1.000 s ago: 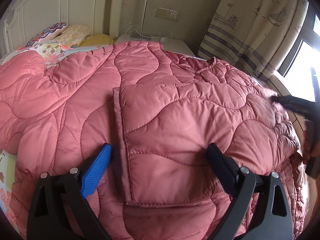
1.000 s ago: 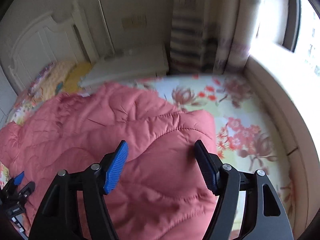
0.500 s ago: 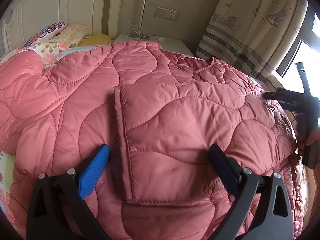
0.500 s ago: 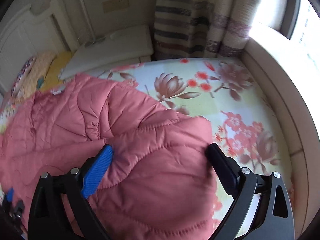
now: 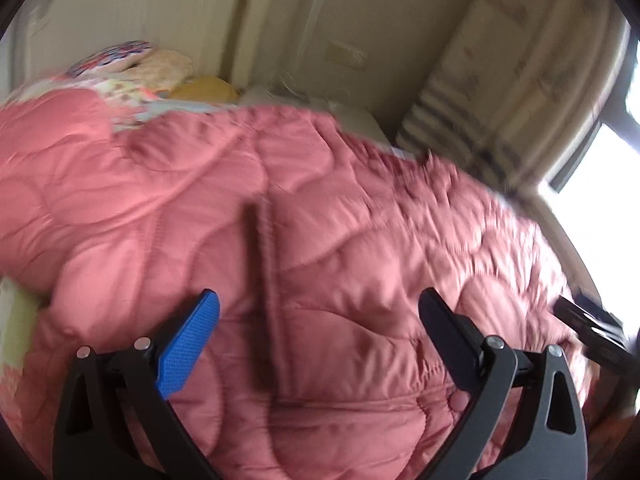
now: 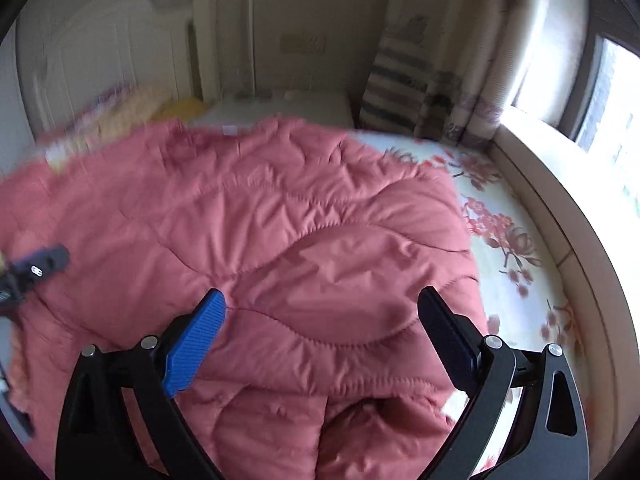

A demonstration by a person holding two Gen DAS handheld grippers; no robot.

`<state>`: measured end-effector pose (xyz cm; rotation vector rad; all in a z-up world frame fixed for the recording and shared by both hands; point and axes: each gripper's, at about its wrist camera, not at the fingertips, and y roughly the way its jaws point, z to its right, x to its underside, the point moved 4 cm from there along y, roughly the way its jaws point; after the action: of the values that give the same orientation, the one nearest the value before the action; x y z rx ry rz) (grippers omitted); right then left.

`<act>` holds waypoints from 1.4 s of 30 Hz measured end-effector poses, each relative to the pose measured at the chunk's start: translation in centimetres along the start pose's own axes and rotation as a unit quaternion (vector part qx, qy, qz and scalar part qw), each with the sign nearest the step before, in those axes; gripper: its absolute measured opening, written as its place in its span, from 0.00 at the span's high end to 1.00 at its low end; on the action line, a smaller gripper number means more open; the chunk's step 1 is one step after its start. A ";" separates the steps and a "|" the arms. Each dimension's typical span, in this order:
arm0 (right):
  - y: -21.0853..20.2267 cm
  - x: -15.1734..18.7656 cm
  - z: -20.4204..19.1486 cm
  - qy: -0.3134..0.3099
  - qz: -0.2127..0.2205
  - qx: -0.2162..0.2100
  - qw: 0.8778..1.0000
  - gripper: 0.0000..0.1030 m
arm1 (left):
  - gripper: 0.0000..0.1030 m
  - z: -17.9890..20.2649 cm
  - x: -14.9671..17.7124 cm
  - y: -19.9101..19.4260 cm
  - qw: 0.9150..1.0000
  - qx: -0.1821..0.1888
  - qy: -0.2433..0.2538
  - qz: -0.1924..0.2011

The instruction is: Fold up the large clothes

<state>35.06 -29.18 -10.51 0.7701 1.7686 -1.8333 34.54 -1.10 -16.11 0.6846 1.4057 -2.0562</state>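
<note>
Hovering over pink quilted jacket (image 5: 360, 240), left tongs (image 5: 318, 314) wide, right tongs (image 6: 322, 312) wide, both empty

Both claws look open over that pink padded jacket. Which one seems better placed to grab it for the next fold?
Probably the right claw: it hangs open over the pink quilted jacket's outer edge beside the floral sheet, an easy edge to lift. The left claw, also open, faces the jacket's middle.
</note>
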 end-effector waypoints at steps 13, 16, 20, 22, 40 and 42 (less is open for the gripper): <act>-2.8 8.0 10.7 0.244 0.004 -0.002 0.970 0.09 | 0.92 -0.7 0.2 0.6 1.000 -0.003 -0.004 -0.021; -2.8 8.5 11.4 0.263 0.009 -0.004 0.965 0.09 | 0.93 -1.5 -0.3 -0.8 0.999 -0.022 -0.016 0.018; -2.8 8.4 11.2 0.251 0.012 0.006 0.968 0.09 | 0.93 -3.2 -0.7 -1.6 0.997 -0.043 -0.049 0.031; -2.8 8.4 11.0 0.249 0.009 0.010 0.968 0.09 | 0.93 -3.4 -0.5 -1.0 0.998 -0.035 -0.051 0.011; 0.2 0.7 6.2 0.121 -0.006 -0.011 0.993 0.51 | 0.91 -3.4 0.0 0.2 0.998 -0.049 -0.042 -0.018; -1.0 -1.1 6.0 0.111 0.022 -0.011 0.994 0.51 | 0.91 -3.3 0.0 0.3 0.998 -0.050 -0.039 -0.019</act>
<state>34.74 -35.21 -8.98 1.0295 1.8865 -1.7542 35.07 1.90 -17.39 0.5331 1.4757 -2.0048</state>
